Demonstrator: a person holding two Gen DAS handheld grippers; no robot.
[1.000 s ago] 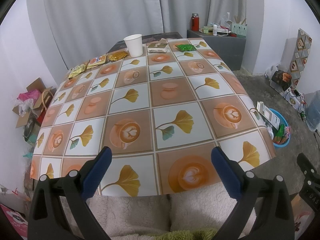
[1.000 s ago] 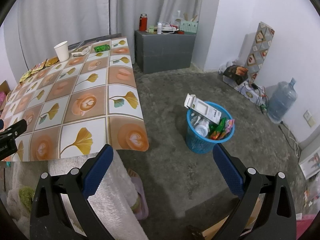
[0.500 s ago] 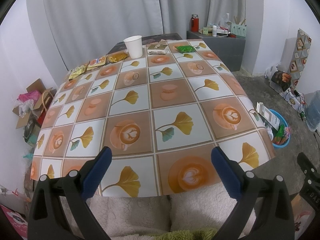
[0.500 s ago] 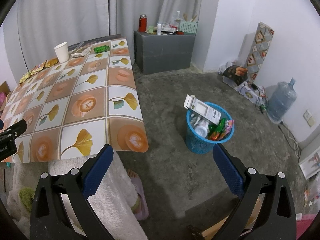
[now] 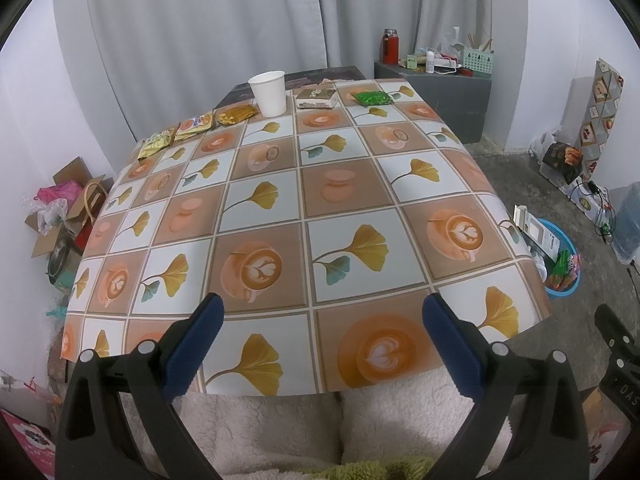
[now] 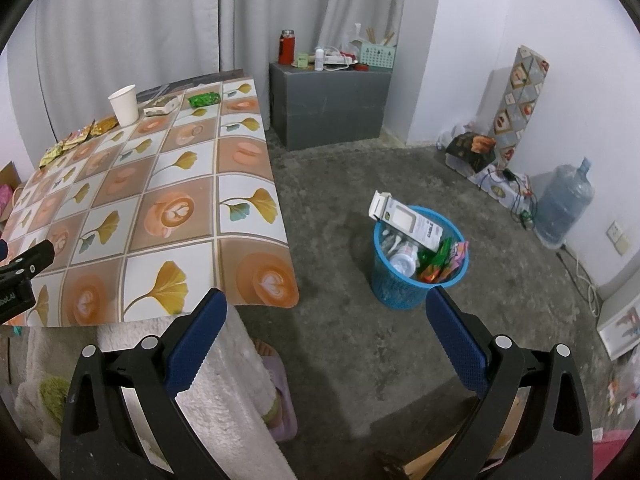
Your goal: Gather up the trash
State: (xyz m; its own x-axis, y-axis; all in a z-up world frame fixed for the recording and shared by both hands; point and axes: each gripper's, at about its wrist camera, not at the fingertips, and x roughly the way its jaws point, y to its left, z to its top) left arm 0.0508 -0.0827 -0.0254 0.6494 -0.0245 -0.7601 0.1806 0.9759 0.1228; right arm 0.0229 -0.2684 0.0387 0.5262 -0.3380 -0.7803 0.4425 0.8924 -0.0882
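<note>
A white paper cup (image 5: 267, 93) is standing upright at the far edge of the table. Just to its right a small flat box (image 5: 316, 98) is lying, and beyond that a green wrapper (image 5: 372, 98). To the cup's left, a brown-gold packet (image 5: 236, 114), an orange-and-yellow packet (image 5: 195, 125) and a yellow-green packet (image 5: 155, 145) are lying flat in a row. On the floor a blue mesh bin (image 6: 414, 258) is standing upright, holding a white carton, a bottle and bright wrappers.

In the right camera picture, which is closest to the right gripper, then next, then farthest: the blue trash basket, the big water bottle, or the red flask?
From the right gripper, both its fingers spread open:
1. Blue trash basket, on the floor just ahead, already stuffed.
2. Big water bottle, far right, by the wall.
3. Red flask, atop the grey cabinet at the back.
</note>
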